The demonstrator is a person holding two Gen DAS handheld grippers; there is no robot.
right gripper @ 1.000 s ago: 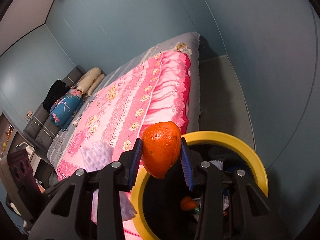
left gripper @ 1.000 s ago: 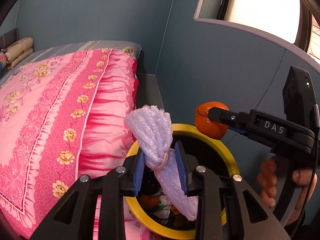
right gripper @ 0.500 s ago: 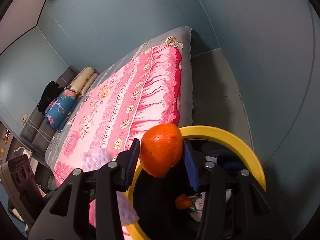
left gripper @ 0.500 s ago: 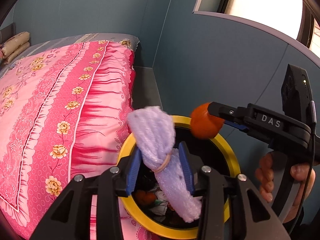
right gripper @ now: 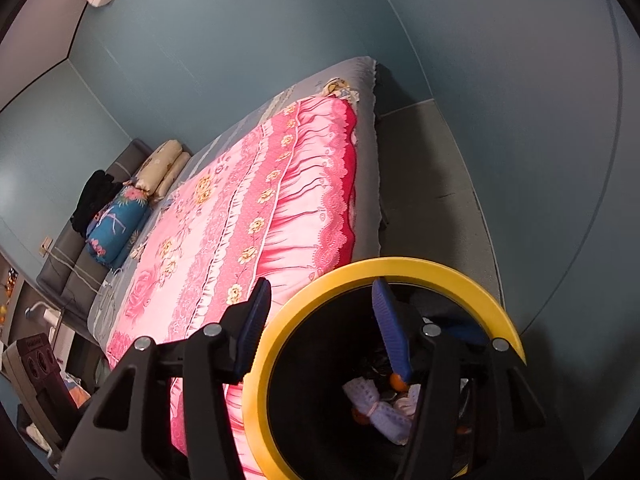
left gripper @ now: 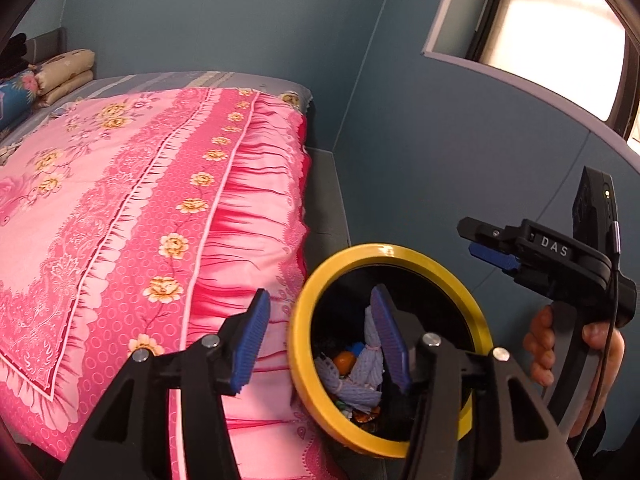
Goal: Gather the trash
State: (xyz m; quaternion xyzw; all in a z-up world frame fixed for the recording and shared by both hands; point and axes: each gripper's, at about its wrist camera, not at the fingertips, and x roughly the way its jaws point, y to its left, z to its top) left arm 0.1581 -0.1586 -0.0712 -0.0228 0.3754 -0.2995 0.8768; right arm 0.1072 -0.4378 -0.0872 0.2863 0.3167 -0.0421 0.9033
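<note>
Over the bin: we hang both tools above the yellow-rimmed trash bin, which stands on the floor just beside the bed.
Left hand-held gripper: released, its jaws have just been opening and nothing sits between the blue pads now.
Right hand-held gripper: released too, jaws just been opening, the gap between its pads is bare.
What changed: a second ago we were pinching a purple foam net in the left tool and an orange peel in the right; both are gone from the jaws.
Purple foam net: down inside the bin, lying on the other rubbish, its tie band showing.
Orange peel: we spot an orange scrap down in the bin; whether it is the very piece we dropped, we cannot tell.
Meaning for the task: we judge this pair delivered, so both tools are free for the next pickup.
Surface: the bed carries a pink floral quilt, and we see no litter on the part in view.
Room: blue-grey walls, grey floor alongside the bed, rolled bedding at the head, a window to the upper right.
Person: a hand grips the right tool's handle.
</note>
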